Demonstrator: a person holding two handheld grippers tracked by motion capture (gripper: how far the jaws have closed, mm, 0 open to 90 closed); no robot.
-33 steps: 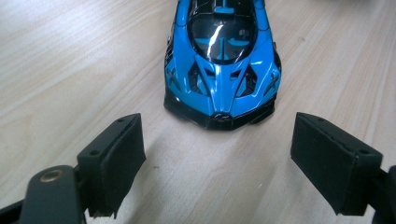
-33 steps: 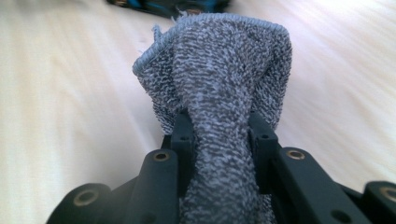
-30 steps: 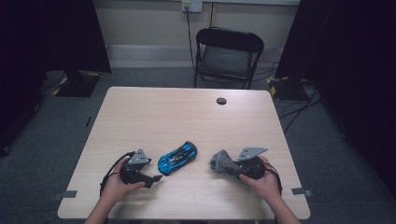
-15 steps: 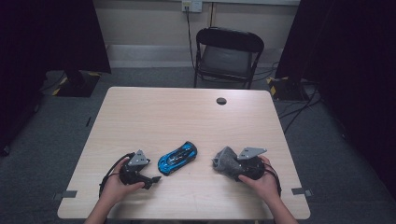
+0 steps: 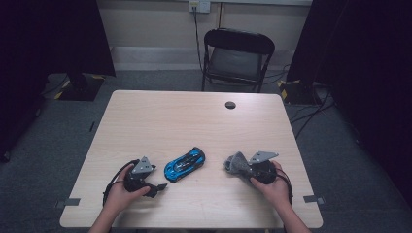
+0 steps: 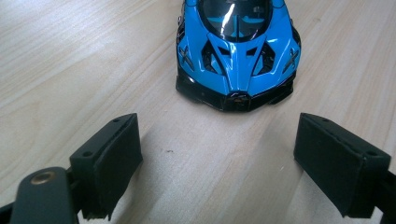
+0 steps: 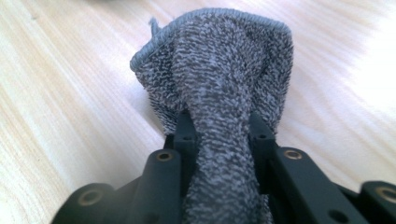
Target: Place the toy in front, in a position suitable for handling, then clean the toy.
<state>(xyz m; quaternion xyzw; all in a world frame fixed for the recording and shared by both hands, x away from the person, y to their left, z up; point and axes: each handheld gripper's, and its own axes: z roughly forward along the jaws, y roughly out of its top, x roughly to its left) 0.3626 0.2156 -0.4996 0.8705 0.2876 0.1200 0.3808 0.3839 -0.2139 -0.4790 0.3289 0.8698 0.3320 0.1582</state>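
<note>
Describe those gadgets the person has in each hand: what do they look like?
Each gripper, left and right, is a black body with two blocky black jaws, brass-coloured rivets, a grey three-cornered plate on top and a black cable looping from it. The forearms are bare, no sleeves.

We see a light wooden table [image 5: 194,121] with a pale grain. A blue toy car [image 5: 184,164] stands on it near the front edge, lying at a slant. To the right of the car, a grey cloth [image 5: 236,163] seems to rest partly on the surface. Near the far edge there is a small dark round spot [image 5: 230,105], perhaps a cable hole.
</note>
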